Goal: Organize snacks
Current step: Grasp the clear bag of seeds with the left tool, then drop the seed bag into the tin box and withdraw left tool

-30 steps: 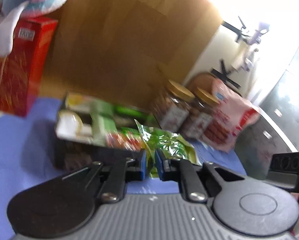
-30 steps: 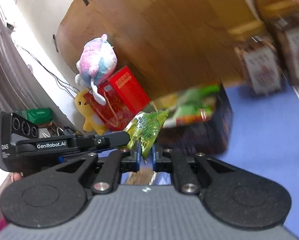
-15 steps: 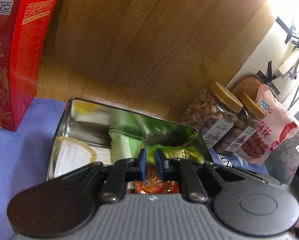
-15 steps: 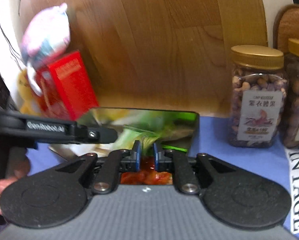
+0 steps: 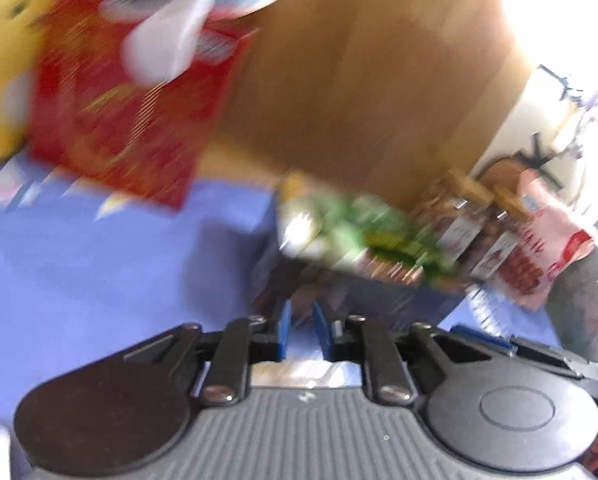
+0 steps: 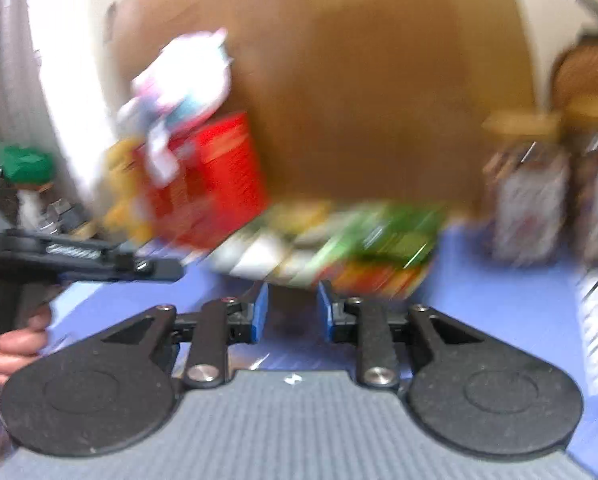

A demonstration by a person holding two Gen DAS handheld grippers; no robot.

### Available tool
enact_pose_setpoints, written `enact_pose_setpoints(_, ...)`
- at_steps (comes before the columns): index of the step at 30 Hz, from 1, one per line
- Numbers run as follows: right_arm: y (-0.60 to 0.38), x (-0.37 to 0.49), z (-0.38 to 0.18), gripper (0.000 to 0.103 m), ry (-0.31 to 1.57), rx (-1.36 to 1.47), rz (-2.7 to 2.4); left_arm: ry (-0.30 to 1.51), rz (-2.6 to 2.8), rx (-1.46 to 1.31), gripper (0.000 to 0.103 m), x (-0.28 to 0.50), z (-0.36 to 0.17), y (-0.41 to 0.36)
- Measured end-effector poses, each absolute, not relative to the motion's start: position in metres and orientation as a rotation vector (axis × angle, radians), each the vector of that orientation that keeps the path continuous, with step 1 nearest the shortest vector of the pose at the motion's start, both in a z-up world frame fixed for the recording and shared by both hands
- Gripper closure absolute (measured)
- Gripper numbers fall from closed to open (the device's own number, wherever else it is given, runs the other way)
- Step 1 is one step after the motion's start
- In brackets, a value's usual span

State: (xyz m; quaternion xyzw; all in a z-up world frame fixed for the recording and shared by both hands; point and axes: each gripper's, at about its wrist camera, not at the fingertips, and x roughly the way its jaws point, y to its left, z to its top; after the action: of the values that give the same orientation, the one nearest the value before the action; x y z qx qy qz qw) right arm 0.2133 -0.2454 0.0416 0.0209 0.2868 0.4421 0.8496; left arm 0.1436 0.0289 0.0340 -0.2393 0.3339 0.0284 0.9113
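Several snack packets [image 6: 339, 240] already lie heaped in the dark tin [image 5: 359, 300] just ahead of both grippers, left gripper [image 5: 299, 330] and right gripper [image 6: 292, 312], whose jaws are opening with nothing between them, so little loose seems left.

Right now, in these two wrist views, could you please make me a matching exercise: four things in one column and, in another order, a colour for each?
Things:
1. tall box
2. nut jar lid
3. table cover
4. plush toy beside the box

Colours:
A. purple-blue
B. yellow
C. red
D. golden tan

Pairs: 1-C, 2-D, 3-A, 4-B
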Motion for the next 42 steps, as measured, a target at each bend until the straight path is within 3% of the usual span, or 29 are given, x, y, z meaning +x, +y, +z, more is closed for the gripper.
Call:
enact_pose_setpoints(4, -0.232, 0.209, -0.001, 0.072, 0.802, 0.097, 0.959, 0.764, 0.045, -0.599, 0.082, 0.123, -0.003, 0.039)
enact_pose_setpoints(8, -0.234, 0.23, -0.026, 0.07, 0.946, 0.238, 0.92, 0.77, -0.028, -0.721, 0.05, 0.124, -0.022, 0.044)
enact_pose_setpoints(11, -0.229, 0.227, -0.03, 0.07, 0.978, 0.298, 0.958, 0.74, -0.05, -0.759, 0.053, 0.128, -0.031, 0.041)
enact_pose_setpoints(13, -0.22, 0.219, -0.033, 0.071, 0.98, 0.312, 0.976, 0.737, -0.056, -0.773, 0.065, 0.13, -0.033, 0.036)
enact_pose_setpoints(15, -0.217, 0.212, -0.034, 0.081, 0.999, 0.316, 0.994, 0.73, -0.067, -0.774, 0.086, 0.128, -0.035, 0.031)
enact_pose_setpoints(16, -0.222, 0.21, -0.033, 0.083, 1.005, 0.339, 0.991, 0.737, -0.076, -0.779, 0.09, 0.127, -0.035, 0.029)
enact_pose_setpoints(20, -0.236, 0.212, -0.037, 0.089, 1.048, 0.452, 1.0, 0.741, -0.089, -0.803, 0.088, 0.124, -0.032, 0.027)
enact_pose_setpoints(22, -0.246, 0.214, -0.038, 0.092, 1.07, 0.543, 1.006, 0.724, -0.072, -0.78, 0.074, 0.12, -0.026, 0.027)
enact_pose_setpoints(23, -0.253, 0.216, -0.037, 0.092, 1.07, 0.573, 1.001, 0.712, -0.068, -0.778, 0.059, 0.117, -0.023, 0.028)
enact_pose_setpoints(24, -0.259, 0.217, -0.035, 0.092, 1.072, 0.607, 0.995, 0.696, -0.068, -0.777, 0.05, 0.115, -0.02, 0.029)
enact_pose_setpoints(27, -0.274, 0.222, -0.035, 0.092, 1.085, 0.722, 1.002, 0.688, -0.09, -0.781, 0.044, 0.112, -0.014, 0.027)
enact_pose_setpoints(31, -0.283, 0.224, -0.029, 0.092, 1.082, 0.801, 1.036, 0.688, -0.176, -0.823, 0.045, 0.119, -0.008, 0.018)
enact_pose_setpoints(33, -0.285, 0.226, -0.023, 0.092, 1.081, 0.831, 1.071, 0.676, -0.21, -0.806, 0.057, 0.128, 0.001, 0.013)
enact_pose_setpoints(36, -0.283, 0.23, 0.0, 0.092, 1.024, 0.79, 1.091, 0.646, -0.198, -0.733, 0.062, 0.145, 0.024, 0.008)
enact_pose_setpoints(42, -0.256, 0.276, 0.051, 0.088, 0.902, 0.629, 1.056, 0.614, -0.105, -0.533, 0.062, 0.213, 0.062, 0.014)
